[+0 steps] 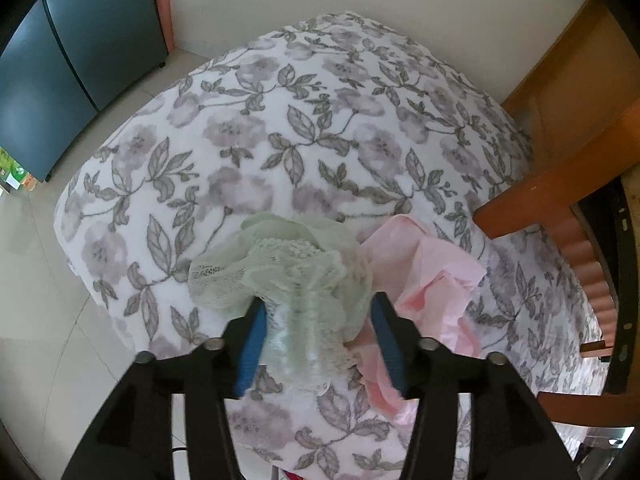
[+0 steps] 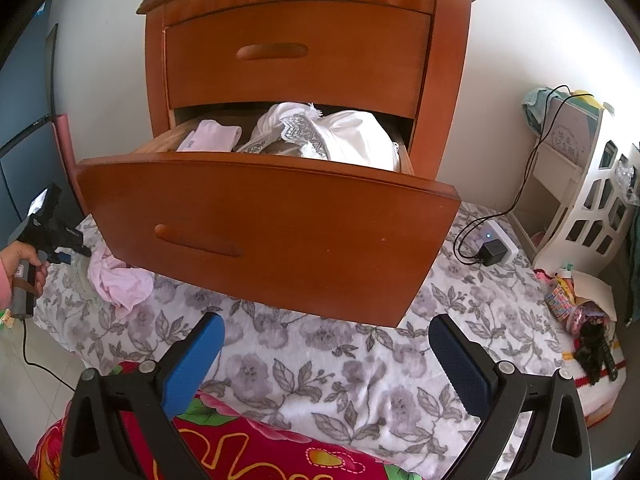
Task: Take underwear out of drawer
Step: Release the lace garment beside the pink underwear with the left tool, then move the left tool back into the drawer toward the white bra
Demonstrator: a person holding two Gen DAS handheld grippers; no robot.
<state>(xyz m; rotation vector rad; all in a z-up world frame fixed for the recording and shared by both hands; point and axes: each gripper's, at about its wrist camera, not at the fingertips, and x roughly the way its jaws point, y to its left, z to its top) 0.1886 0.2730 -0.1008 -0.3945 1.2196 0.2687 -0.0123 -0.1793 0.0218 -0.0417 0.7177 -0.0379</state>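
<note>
In the left wrist view my left gripper (image 1: 318, 320) is shut on a bunched pale green lace underwear (image 1: 288, 268), just above the floral bedspread (image 1: 280, 140). A crumpled pink garment (image 1: 424, 272) lies on the bed right beside it. The right wrist view shows the open wooden drawer (image 2: 272, 232) sticking out over the bed, with white lace-trimmed garments (image 2: 332, 136) and a folded pale pink piece (image 2: 212, 136) inside. My right gripper (image 2: 326, 344) is open and holds nothing, below the drawer front. The left gripper (image 2: 66, 254) is at the far left, held by a hand.
The nightstand's upper drawer (image 2: 296, 56) is closed. A power strip with a black charger (image 2: 490, 248) and cable lies on the bed at right, near a white shelf (image 2: 580, 184) and toys (image 2: 580, 312). A red floral blanket (image 2: 260, 448) is under my right gripper. A blue cabinet (image 1: 60, 80) stands left.
</note>
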